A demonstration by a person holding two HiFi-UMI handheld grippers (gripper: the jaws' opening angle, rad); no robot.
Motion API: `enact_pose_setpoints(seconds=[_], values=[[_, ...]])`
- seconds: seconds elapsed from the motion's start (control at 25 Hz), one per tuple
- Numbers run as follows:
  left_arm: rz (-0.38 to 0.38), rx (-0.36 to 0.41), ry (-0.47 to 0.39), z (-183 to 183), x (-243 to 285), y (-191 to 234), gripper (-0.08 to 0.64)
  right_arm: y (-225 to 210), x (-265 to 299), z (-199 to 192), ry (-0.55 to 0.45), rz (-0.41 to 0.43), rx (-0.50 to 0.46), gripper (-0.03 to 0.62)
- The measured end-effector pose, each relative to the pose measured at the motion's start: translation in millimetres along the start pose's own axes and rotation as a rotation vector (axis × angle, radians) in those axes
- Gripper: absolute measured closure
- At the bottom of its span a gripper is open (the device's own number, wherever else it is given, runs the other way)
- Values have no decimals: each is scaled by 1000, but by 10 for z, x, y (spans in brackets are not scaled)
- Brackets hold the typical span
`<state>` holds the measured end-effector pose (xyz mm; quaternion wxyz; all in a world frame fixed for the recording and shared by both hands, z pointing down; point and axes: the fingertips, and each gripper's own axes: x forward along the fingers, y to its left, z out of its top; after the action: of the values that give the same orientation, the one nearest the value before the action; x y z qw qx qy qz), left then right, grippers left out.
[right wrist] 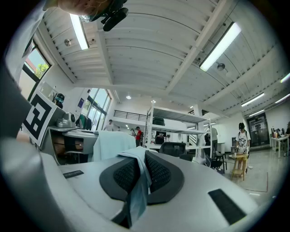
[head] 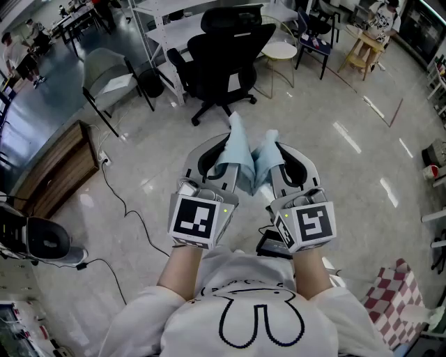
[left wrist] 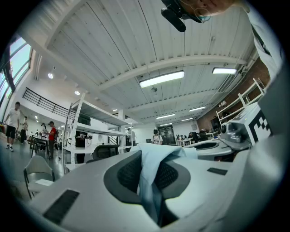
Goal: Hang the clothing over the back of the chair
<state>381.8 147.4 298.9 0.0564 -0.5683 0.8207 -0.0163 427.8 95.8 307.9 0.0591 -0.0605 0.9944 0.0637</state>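
A pale blue piece of clothing (head: 245,159) is pinched at two places and held up in front of the person. My left gripper (head: 224,166) is shut on one bunch of the cloth (left wrist: 152,181), which sticks up between its dark pads. My right gripper (head: 268,167) is shut on the other bunch (right wrist: 136,181), close beside the left one. Both grippers point level toward a black office chair (head: 231,61) that stands a few steps ahead on the floor, its back facing away. In the right gripper view the chair (right wrist: 173,148) shows beyond the jaws.
White shelving and a desk (head: 182,21) stand behind the chair. A grey folding chair (head: 108,75) is at the left, a round white stool (head: 280,53) and a wooden stool (head: 364,50) at the right. A wooden cabinet (head: 56,167) and a floor cable (head: 122,202) lie left. People stand far off.
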Motion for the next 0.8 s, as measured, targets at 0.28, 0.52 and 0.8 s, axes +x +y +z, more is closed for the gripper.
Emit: enact_pose_setpoints(seconds=[0.28,0.52,0.8], values=[[15,9,-22,-6,178,-3,514,-185,45,-69,0,6,13,584],[28,1,-23,-68,370,211,514,-350,262,-161,-10,14,78,586],[12,1,-27,-104,760,657,514,-515,736,-239,8,1,58,584]])
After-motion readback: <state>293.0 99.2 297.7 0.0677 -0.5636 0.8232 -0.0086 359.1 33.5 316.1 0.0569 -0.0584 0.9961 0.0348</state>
